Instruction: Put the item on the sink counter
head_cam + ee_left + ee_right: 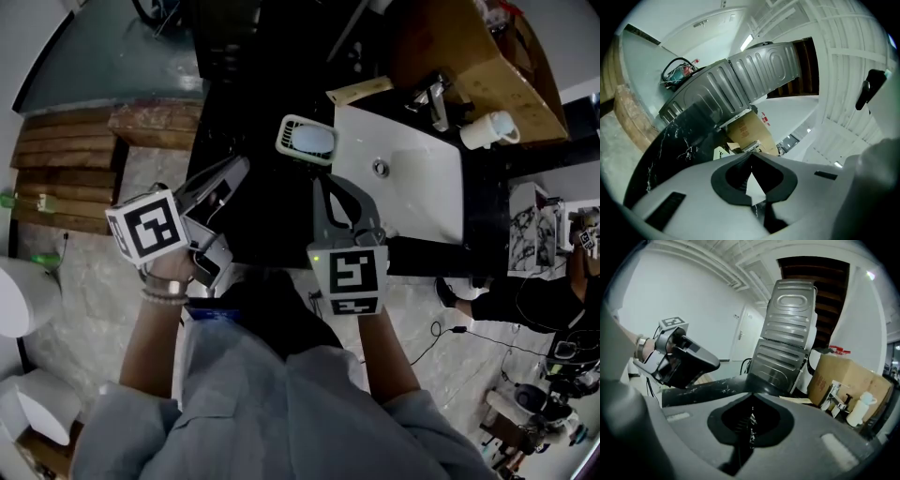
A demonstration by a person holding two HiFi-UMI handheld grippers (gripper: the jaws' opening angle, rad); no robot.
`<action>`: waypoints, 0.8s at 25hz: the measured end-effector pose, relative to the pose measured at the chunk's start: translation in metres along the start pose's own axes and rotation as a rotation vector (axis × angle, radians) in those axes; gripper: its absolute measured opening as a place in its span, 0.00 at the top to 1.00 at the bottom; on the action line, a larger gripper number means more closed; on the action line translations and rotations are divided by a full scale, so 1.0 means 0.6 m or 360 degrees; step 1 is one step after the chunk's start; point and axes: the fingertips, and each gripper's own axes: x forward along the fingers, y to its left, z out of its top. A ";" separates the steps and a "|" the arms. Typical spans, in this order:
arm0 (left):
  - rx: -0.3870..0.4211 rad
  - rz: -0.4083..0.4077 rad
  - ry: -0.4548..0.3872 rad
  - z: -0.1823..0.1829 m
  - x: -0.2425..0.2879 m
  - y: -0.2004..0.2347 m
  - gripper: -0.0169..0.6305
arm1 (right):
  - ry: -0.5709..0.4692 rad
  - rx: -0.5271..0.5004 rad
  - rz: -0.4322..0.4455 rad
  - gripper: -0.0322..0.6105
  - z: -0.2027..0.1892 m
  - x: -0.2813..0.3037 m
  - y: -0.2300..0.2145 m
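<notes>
Two tongs in play. The left tongs (pixel 240 169) are pressed together with nothing between the tips, and its own view shows the pads meeting. The right tongs (pixel 321 186) are the same, closed tight and empty.

One soap dish (pixel 307 139) sits on the dark desk (pixel 262 216), just beside the left rim of the one white basin (pixel 441 202), with a pale oval piece lying in it. One tap (pixel 433 101) stands at the basin's far edge. One white mug (pixel 489 129) stands at the far right corner, near one cardboard box (pixel 473 52).

For room, a bare stretch of black marble lies between the dish and the left tongs. The right tongs hang over the near left corner of the basin, their tips apart from the dish. The desk's near edge runs under both marker cubes.

The dish is plain only in the head view. The right gripper view adds a ribbed metal panel (pixel 787 333) standing behind the desk and shows the left tongs side-on, with a braceleted wrist (pixel 641 347) behind them. The left gripper view catches the marble's white veining up close.
</notes>
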 end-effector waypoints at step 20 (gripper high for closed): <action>0.0264 -0.0039 -0.0017 0.020 -0.053 -0.092 0.97 | -0.0267 0.0405 -0.0117 0.95 0.069 -0.109 0.001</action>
